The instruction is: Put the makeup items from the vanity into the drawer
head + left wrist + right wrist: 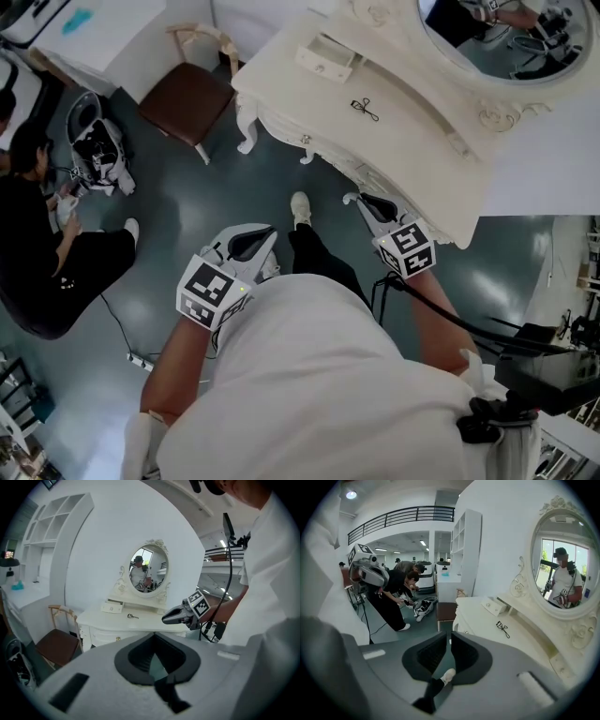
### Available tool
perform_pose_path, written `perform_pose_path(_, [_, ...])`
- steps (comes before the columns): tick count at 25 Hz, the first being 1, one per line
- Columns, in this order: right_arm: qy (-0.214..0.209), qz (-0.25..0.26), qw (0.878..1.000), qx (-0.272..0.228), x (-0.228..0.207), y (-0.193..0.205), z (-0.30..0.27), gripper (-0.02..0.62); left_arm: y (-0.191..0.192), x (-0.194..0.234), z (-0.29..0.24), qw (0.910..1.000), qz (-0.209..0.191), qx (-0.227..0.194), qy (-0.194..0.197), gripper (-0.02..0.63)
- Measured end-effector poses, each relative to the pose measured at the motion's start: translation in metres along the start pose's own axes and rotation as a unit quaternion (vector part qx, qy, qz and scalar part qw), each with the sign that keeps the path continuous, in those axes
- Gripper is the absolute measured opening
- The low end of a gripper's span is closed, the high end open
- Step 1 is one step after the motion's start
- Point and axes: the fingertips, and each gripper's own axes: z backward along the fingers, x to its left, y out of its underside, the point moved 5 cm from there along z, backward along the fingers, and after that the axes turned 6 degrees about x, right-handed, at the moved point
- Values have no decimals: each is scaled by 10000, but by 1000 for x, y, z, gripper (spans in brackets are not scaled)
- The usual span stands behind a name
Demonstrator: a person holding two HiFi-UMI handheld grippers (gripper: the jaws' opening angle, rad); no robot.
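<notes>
Standing back from the vanity [300,98], holds both tools low over the dark floor [187,206]. Carries the left gripper [251,242] nearest, at the left, with its tips meeting and nothing between them. Carries the right gripper [377,204] a little farther and to the right, just short of the vanity's near edge, with its fingers a slim gap apart and empty. Passes a person in black [47,253] crouching on the floor at the far left. Finds the eyelash curler [365,109] lying flat on the vanity top, well apart from both grippers, just beside the raised shelf. Finds a small drawer box [325,58] farther back on that shelf, a brown-seated chair [187,98] left of the vanity, and an oval mirror [506,37] at the far right.
</notes>
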Motion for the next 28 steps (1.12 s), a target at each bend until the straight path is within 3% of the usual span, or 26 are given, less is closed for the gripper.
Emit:
perform_pose_path(7, [300, 51, 9992, 266, -83, -10, -62, 44, -21, 49, -6, 9992, 185, 62, -342, 3])
perform_pose_path(17, [451, 236, 9966, 653, -212, -29, -151, 77, -89, 113, -44, 9963, 342, 113, -775, 3])
perform_pose_path(28, [327, 941, 9893, 1067, -284, -32, -220, 86, -143, 153, -101, 9935, 521, 272, -977, 3])
